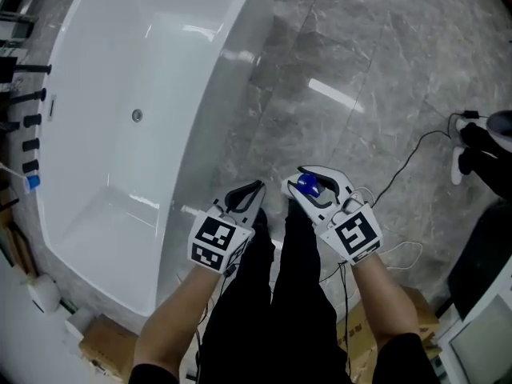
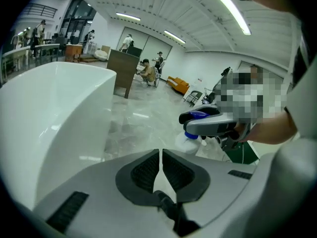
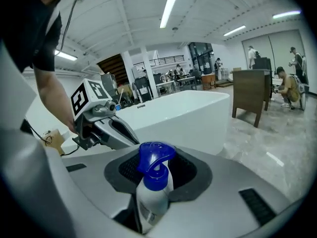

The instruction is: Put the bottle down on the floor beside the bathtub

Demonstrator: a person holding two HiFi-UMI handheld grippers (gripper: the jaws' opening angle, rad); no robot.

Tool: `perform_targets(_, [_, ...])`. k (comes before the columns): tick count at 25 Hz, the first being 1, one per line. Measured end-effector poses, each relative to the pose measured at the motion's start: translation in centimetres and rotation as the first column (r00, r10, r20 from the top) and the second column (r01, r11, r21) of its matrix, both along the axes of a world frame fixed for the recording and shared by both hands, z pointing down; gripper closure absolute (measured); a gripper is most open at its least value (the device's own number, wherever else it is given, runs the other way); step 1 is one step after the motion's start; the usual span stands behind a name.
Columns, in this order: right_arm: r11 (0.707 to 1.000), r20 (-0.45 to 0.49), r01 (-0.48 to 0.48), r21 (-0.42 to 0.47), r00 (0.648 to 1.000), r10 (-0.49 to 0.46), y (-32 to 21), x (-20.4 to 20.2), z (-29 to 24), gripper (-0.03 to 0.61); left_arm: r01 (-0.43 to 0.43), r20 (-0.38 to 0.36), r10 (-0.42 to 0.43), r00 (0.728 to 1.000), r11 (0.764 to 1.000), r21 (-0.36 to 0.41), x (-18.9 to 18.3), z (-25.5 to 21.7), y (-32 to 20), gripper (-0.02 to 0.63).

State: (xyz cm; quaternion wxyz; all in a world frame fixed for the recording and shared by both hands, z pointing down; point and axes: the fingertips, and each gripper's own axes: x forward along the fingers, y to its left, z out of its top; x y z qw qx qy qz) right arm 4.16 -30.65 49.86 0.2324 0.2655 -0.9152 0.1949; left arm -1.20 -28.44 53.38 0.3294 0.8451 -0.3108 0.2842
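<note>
One white oval bathtub (image 1: 120,134) fills upper left of head view; one round drain (image 1: 137,115) in its bottom. Grey marble floor (image 1: 336,94) upper right. Two grippers lower centre, black-and-white marker cube (image 1: 214,240) on each. Left gripper (image 1: 245,192): jaws pressed together, nothing between. Right gripper (image 1: 314,178): jaws partly apart, clamped on one white spray bottle with blue trigger head (image 3: 148,192), held off floor, right of tub. Bottle label print too small to read. One black cable (image 1: 408,162) far right.
</note>
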Motion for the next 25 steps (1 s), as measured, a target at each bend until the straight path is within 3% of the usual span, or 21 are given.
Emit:
perform_targets(3, [0.999,-0.007,0.039,0.006,0.999,-0.039,0.5,0.0,5.5,0.451,-0.002,0.032,0.003,0.999,1.000,-0.026,0.1,5.6,0.3,0.581])
perform_targets(6, [0.997,-0.040,0.071,0.010,0.997,-0.071,2.1,0.0,10.2,0.451,0.054,0.022,-0.052,0.998,0.994,-0.100,-0.3,10.1,1.8,0.581])
perform_targets(13, [0.994,-0.065,0.070,-0.085,0.995,-0.076,5.3,0.3,20.4,0.451,0.066,0.018,-0.063,0.998,0.977,-0.201,-0.7,19.2,5.2,0.581])
perform_targets(18, [0.987,-0.075,0.050,-0.151,0.995,-0.062,7.0,-0.4,25.5,0.451,0.049,0.020,-0.046,0.999,0.978,-0.202,-0.6,24.3,5.7,0.581])
perform_targets(25, [0.992,-0.065,0.069,-0.107,0.995,-0.076,7.8,-1.3,30.2,0.451,0.028,0.044,-0.021,0.999,0.986,-0.162,-0.2,29.5,5.9,0.581])
